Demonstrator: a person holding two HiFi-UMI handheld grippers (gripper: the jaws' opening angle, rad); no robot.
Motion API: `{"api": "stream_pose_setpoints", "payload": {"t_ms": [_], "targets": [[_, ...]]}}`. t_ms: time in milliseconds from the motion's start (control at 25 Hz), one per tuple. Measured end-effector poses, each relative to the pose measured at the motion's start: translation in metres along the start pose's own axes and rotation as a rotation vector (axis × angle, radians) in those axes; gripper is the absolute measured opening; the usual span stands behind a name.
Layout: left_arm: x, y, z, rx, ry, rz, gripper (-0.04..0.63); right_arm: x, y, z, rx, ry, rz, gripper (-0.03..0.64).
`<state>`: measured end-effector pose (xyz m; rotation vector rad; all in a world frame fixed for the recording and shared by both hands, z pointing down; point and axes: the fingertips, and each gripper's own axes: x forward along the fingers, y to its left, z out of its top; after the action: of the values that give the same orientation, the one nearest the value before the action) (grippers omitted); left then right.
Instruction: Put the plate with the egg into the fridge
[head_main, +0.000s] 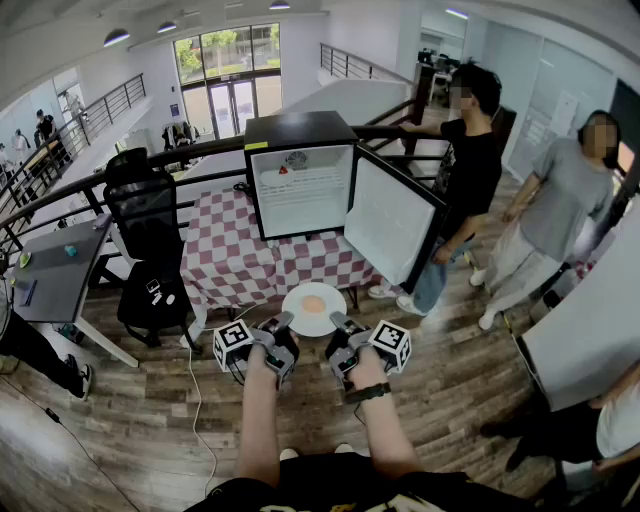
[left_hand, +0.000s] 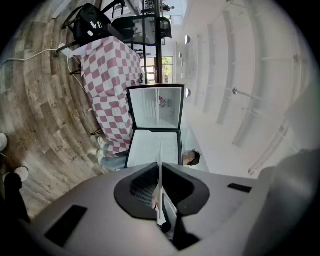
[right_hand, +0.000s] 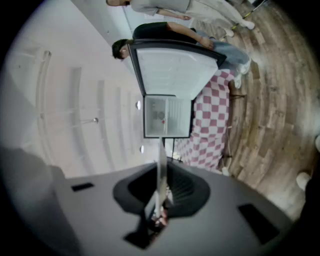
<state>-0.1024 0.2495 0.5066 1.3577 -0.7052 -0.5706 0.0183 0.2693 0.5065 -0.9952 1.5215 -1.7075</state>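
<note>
Open fridge (head_main: 300, 180) on checkered table (head_main: 225, 262)

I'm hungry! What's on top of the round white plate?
Only a pale orange egg sits on the round white plate. The left tongs and right tongs cover the rim they pinch.

Plate (head_main: 298, 312): near rim hidden under left hand-held gripper (head_main: 282, 324) and right hand-held gripper (head_main: 337, 324). Both gripper views: plate edge-on, egg (head_main: 313, 304) out of sight. Red mark (head_main: 283, 170) inside fridge (head_main: 300, 195): too small to identify.
</note>
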Motion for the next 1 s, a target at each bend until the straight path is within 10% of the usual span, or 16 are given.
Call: {"api": "stream_pose_setpoints", "payload": {"t_ms": [1000], "targets": [[0.038,0.014,0.005,0.062,-0.08,0.017,0.035,0.034,-0.022,0.043,-0.118,0.085,0.054,0.041]]}}
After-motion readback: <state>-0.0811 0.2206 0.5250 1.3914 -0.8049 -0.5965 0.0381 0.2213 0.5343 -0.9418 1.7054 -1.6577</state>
